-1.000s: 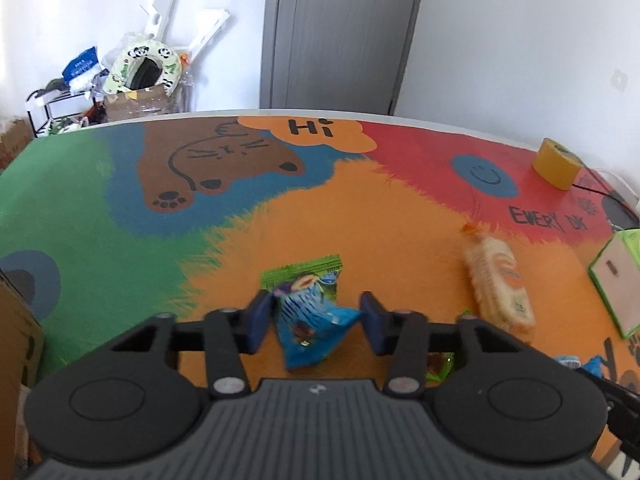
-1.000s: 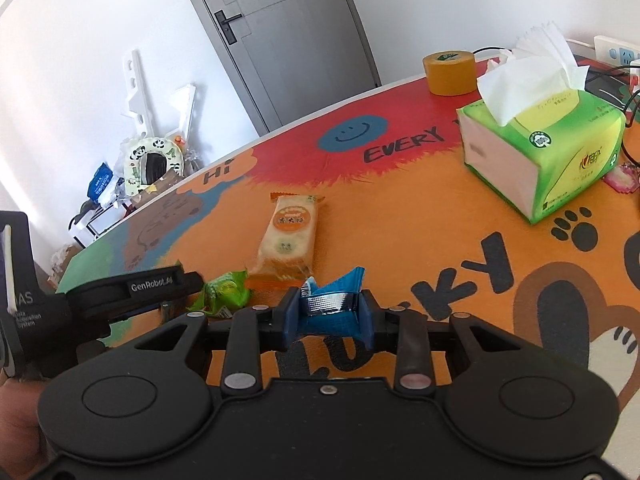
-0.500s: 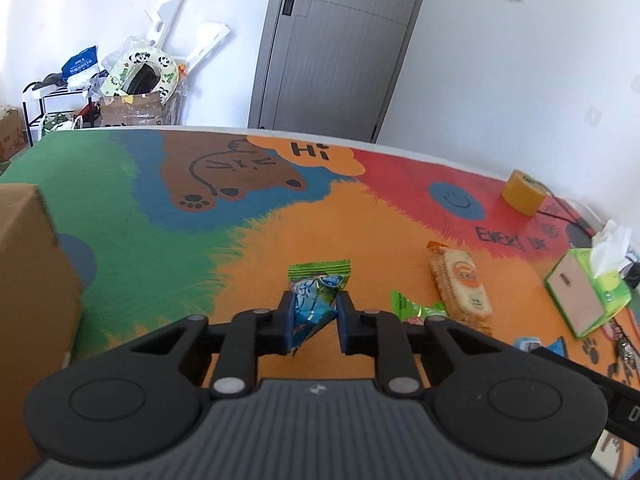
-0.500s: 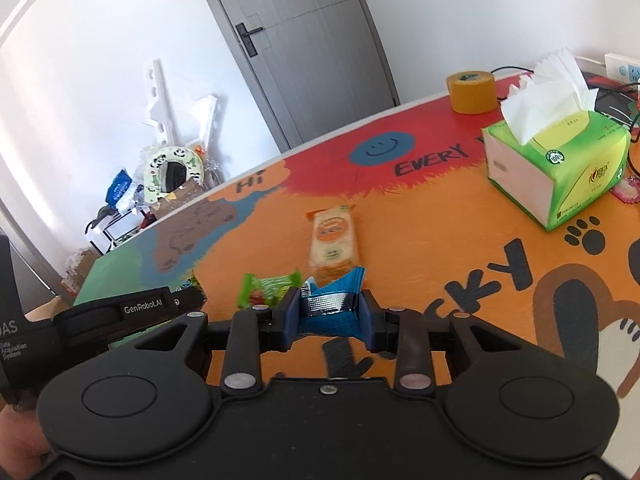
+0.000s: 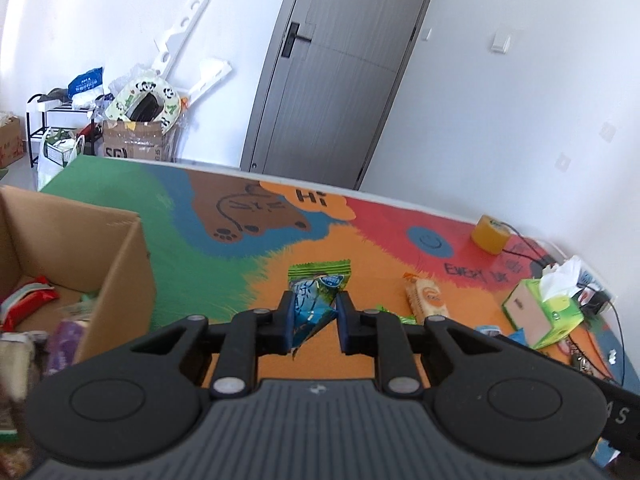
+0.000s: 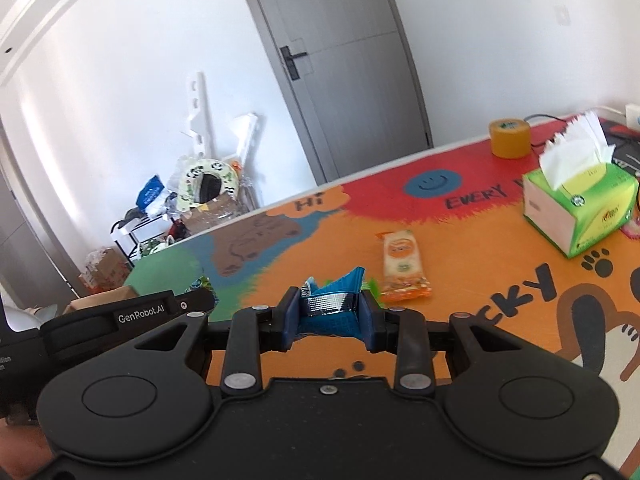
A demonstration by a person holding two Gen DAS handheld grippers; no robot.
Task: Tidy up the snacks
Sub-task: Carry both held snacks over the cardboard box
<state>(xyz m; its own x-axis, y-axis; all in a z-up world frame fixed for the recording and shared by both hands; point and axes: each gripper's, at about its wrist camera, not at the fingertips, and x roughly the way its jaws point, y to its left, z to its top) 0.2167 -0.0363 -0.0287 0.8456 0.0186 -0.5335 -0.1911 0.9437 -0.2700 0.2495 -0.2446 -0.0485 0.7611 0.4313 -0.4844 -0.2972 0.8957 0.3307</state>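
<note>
My left gripper (image 5: 313, 320) is shut on a blue-and-green snack packet (image 5: 314, 304), held above the colourful table mat. A cardboard box (image 5: 120, 256) with several snack packs inside stands to its left. My right gripper (image 6: 330, 314) is shut on a small blue foil snack packet (image 6: 332, 300), also lifted off the mat. An orange cracker pack (image 6: 402, 262) lies on the mat ahead of the right gripper; it also shows in the left wrist view as the cracker pack (image 5: 424, 298). A green wrapper (image 5: 390, 314) lies beside it. The left gripper's body (image 6: 120, 316) shows at the left of the right wrist view.
A green tissue box (image 6: 580, 212) stands at the right of the mat, with a yellow tape roll (image 6: 510, 138) behind it and cables near the far right edge. A grey door and clutter on a rack are beyond the table.
The left gripper closed on the blue-and-green packet, lifted it and swung left, bringing the cardboard box into view. The right gripper rose and drew back with its blue packet.
</note>
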